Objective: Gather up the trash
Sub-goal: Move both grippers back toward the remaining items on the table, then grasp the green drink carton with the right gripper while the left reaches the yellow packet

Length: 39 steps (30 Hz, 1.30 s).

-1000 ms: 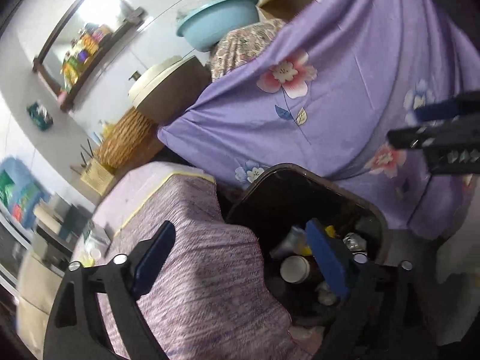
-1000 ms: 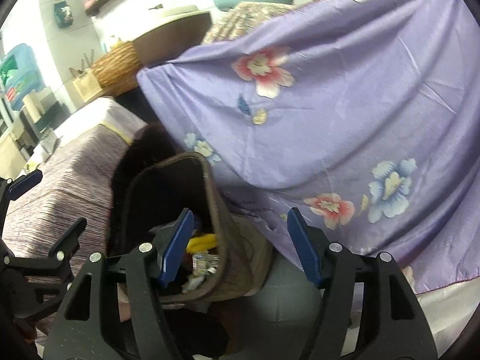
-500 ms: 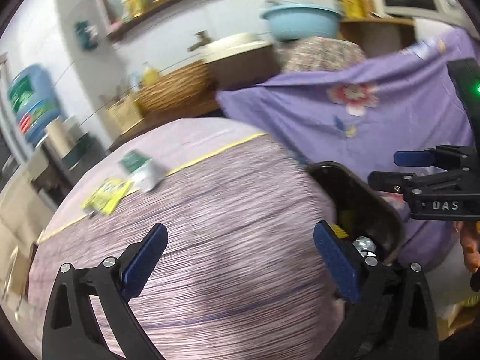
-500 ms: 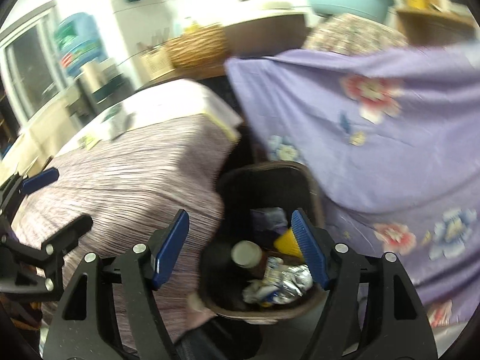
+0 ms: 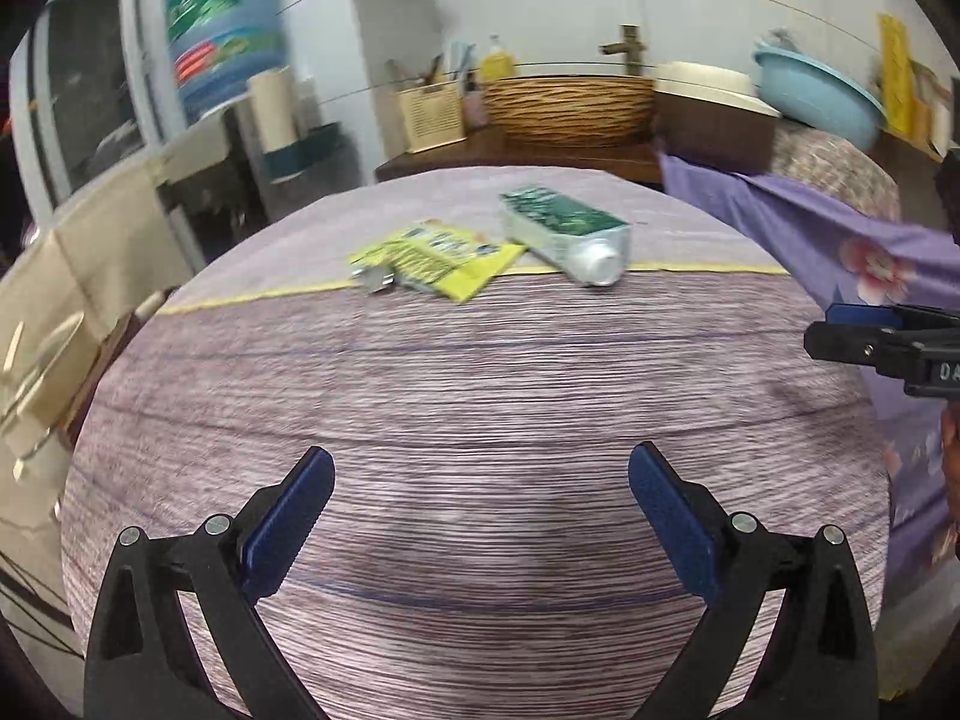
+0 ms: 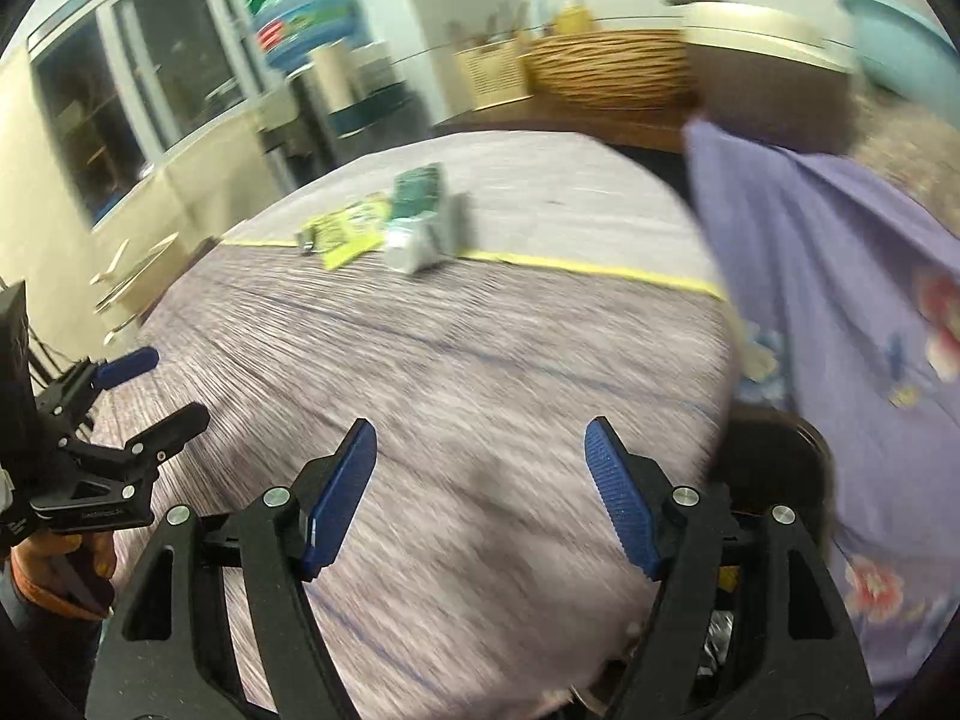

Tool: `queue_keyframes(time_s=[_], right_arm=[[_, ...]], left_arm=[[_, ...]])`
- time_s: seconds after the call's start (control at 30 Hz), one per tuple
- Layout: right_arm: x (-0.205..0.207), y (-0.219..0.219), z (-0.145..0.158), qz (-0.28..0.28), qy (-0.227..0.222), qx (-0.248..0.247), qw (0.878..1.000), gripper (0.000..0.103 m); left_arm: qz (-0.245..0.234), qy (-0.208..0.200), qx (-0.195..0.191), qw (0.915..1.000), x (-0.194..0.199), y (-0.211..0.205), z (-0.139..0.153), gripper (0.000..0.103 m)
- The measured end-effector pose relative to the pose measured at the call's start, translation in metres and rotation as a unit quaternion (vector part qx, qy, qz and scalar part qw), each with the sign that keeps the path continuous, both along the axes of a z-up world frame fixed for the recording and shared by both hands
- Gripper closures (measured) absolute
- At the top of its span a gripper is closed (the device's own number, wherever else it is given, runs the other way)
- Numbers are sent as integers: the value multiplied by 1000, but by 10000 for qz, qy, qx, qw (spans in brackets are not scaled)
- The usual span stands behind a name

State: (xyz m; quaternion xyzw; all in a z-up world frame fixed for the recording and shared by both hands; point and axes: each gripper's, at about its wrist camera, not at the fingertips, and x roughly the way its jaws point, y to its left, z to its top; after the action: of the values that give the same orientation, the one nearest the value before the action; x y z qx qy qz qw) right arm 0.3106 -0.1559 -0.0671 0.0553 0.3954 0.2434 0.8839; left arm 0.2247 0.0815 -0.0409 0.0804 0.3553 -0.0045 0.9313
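A green and silver carton [image 5: 564,234] lies on its side on the far part of the purple striped tablecloth [image 5: 468,396]. A yellow-green wrapper [image 5: 438,255] lies flat just left of it, touching it. Both also show in the right wrist view, the carton [image 6: 423,222] and the wrapper [image 6: 345,228], blurred. My left gripper [image 5: 480,510] is open and empty over the near part of the table. My right gripper [image 6: 480,480] is open and empty, near the table's right edge. The dark trash bin [image 6: 774,462] shows low at the right, partly hidden behind my right gripper.
A purple floral cloth [image 5: 870,252] hangs to the right of the table. Behind the table stand a woven basket [image 5: 567,105], a utensil box [image 5: 432,114], a blue basin [image 5: 816,96] and a water jug [image 5: 222,30]. A cabinet [image 5: 72,276] stands on the left.
Both grippers swung left and up, away from the trash bin toward the table. The carton and wrapper came into the middle of both views. Both grippers stayed open.
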Motion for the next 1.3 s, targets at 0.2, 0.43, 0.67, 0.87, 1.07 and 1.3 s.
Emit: queue_keyframes(time_s=[0.2,0.43,0.67,0.87,1.07,1.3], right_arm=[[68,60,9,238,243,-170,9993,31],[144,119,8,214,404,-827,9955,31],[188,150,-12,144,591,-1504,9868,40],[195,153,-19,174,592,-1585,9854,53],[180,138,-5,83,286,-1373,9901,53],[145,108,20,89,-28,-1109,9938,53]], left_arm=[[389,136,-149,9990,10,49,1,6],[394,301,-432,9978,20,76,0,6],[239,397,-477,9978,38,85,-4,6],[174,540,-786,9953,60,93,-11,6],[174,700,-1271,9893,95,102,-11,6],[283,675,-1439,9869,160,97,-11,7]])
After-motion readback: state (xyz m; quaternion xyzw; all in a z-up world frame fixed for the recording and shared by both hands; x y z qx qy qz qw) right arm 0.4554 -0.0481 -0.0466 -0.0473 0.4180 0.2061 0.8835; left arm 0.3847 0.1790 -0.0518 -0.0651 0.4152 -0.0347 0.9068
